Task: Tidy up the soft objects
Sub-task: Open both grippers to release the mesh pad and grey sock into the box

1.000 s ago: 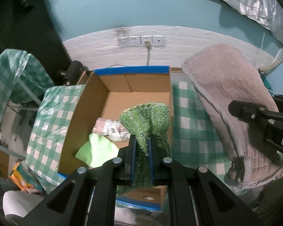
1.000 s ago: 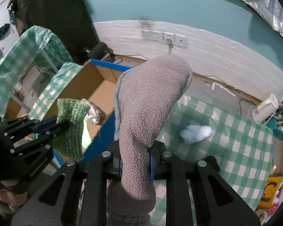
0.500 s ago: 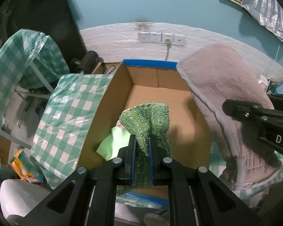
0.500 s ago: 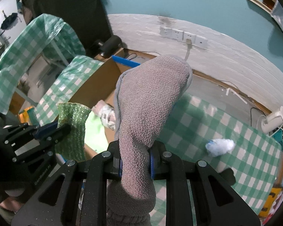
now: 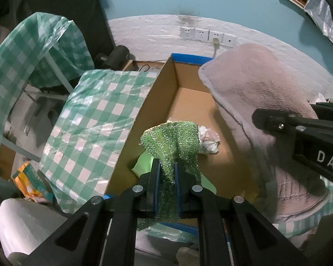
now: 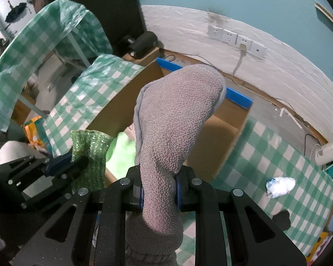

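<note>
Left tongs [image 5: 166, 173]: clamped on green glitter cloth [image 5: 175, 139], over cardboard box [image 5: 131, 133] at 12 o'clock. Right tongs [image 6: 158, 190]: clamped on grey fleece slipper [image 6: 173, 119], above the box. White wad [image 6: 280, 186]: worktop [image 6: 277, 155], 3 o'clock.

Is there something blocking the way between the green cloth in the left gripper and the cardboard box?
Nothing visible blocks it. The green cloth hangs over the open cardboard box, whose top is uncovered below it.
</note>
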`<state>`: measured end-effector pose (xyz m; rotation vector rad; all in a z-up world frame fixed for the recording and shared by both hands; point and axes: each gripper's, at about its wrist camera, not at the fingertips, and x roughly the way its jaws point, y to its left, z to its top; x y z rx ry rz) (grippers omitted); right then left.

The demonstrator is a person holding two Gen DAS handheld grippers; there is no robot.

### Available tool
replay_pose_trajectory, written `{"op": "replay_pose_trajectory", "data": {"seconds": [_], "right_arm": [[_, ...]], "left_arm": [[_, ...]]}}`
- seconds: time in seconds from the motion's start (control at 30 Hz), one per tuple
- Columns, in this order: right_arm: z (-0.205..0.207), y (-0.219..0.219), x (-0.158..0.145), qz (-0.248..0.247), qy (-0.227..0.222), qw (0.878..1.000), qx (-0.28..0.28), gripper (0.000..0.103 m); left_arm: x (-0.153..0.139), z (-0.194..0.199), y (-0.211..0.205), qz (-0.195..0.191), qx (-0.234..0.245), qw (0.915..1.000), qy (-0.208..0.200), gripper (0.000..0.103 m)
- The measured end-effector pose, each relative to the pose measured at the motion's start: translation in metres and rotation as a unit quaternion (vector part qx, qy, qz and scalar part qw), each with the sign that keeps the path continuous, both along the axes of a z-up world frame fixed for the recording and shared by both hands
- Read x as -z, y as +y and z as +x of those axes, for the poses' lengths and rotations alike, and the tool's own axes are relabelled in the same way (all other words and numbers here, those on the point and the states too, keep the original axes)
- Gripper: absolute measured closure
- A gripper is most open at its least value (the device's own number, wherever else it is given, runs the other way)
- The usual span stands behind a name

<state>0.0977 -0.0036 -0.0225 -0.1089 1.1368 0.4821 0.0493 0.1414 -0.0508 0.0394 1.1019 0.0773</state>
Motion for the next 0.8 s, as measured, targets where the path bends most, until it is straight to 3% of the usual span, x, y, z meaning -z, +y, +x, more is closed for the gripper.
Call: {"op": "replay_pose_trajectory", "data": {"seconds": [0.1, 0.13, 0.23, 0.27, 0.37, 0.4, 0.8], "right_arm": [[0.002, 0.01, 0.003, -0.003, 0.003, 1.0, -0.004, 0.085], [0.003, 0.012, 0.003, -0.002, 0.004, 1.0, -0.004, 0.084], [0.003, 0.018, 0.005, -0.007, 0.006, 1.0, -0.01, 0.072], [0.003, 0.018, 0.005, -0.008, 0.003, 1.0, -0.007, 0.072], [0.002, 0.021, 0.004, -0.012, -0.004, 1.0, -0.009, 0.052], [0.001, 0.021, 0.003, -0.016, -0.009, 1.0, -0.007, 0.05], [-0.003, -0.008, -0.005, -0.01, -0.023, 0.999, 0.022, 0.047]], "left_arm": [[0.0, 0.001, 0.002, 0.0, -0.003, 1.0, 0.0, 0.091], [0.0, 0.0, 0.002, 0.001, -0.004, 1.0, 0.001, 0.086], [0.0, 0.0, 0.005, -0.007, -0.007, 0.9999, 0.002, 0.055], [-0.001, 0.0, 0.007, -0.006, -0.01, 0.9999, -0.002, 0.051], [-0.004, -0.002, 0.008, 0.007, -0.014, 0.9998, -0.011, 0.051], [-0.005, -0.002, 0.009, 0.005, -0.013, 0.9998, -0.012, 0.051], [-0.01, -0.004, -0.008, -0.003, 0.008, 0.9998, -0.017, 0.051]]}}
